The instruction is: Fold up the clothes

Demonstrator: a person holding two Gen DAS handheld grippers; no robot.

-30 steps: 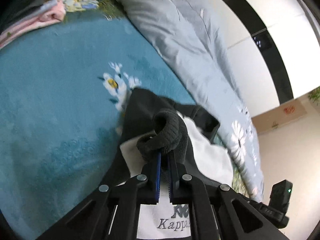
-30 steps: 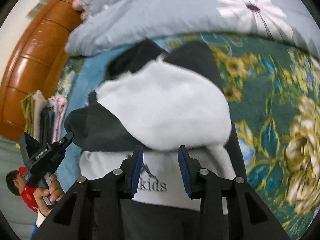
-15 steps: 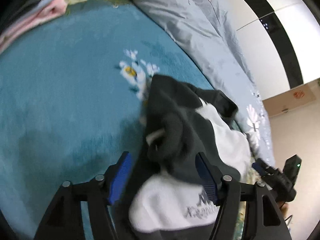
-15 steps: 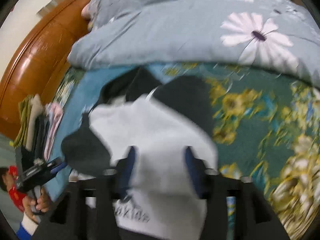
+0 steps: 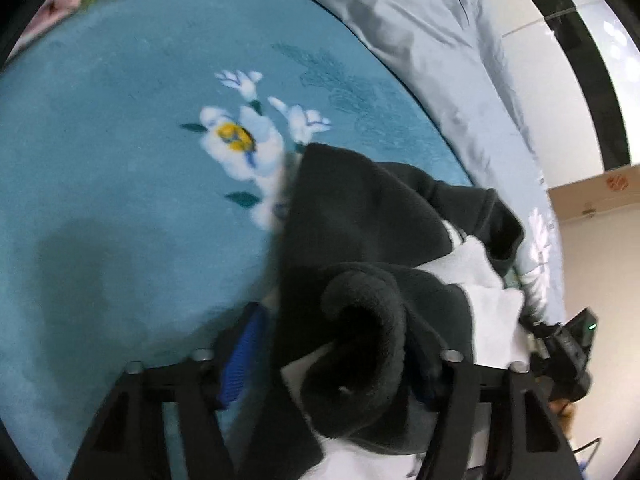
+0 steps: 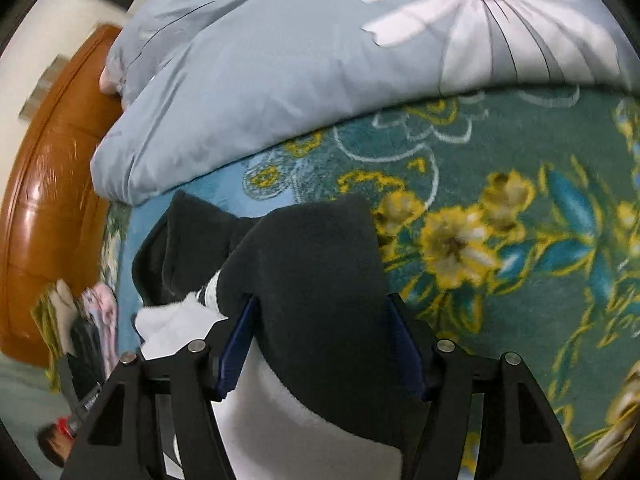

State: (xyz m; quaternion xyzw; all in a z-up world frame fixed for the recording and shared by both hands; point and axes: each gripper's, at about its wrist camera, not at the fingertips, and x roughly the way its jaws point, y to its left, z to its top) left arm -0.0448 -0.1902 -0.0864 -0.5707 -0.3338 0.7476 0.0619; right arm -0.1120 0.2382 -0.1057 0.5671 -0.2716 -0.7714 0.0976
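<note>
- Left wrist view: the left gripper (image 5: 336,364) has its fingers spread wide, and the rolled dark cuff of the black-and-white sweatshirt (image 5: 360,240) lies loosely in the gap between them, touching neither blue pad as far as the view shows.
- The step in hand looks like a re-grip or a smoothing pass. To do it well, the left fingers should close on a flat layer of the sleeve, not on the bulky roll, so the fold lies flat.
- The sweatshirt sits bunched on the teal floral blanket (image 5: 120,160) of the bed, near the edge of the grey duvet (image 5: 440,60), which runs along the far side.
- Right wrist view: the right gripper (image 6: 320,344) also has its fingers spread apart, and a broad black panel of the sweatshirt (image 6: 312,264) fills the space between them, draped over the white part below.
- The cloth appears to touch both inner pads, though no pinch is made; whether it rests on them cannot be told.
- Here the right fingers should take the panel's near edge squarely, level with the left side, so the garment is not skewed.
- The duvet (image 6: 280,60) lies just beyond the sweatshirt, the wooden headboard (image 6: 48,200) at the left edge of the bed.
</note>
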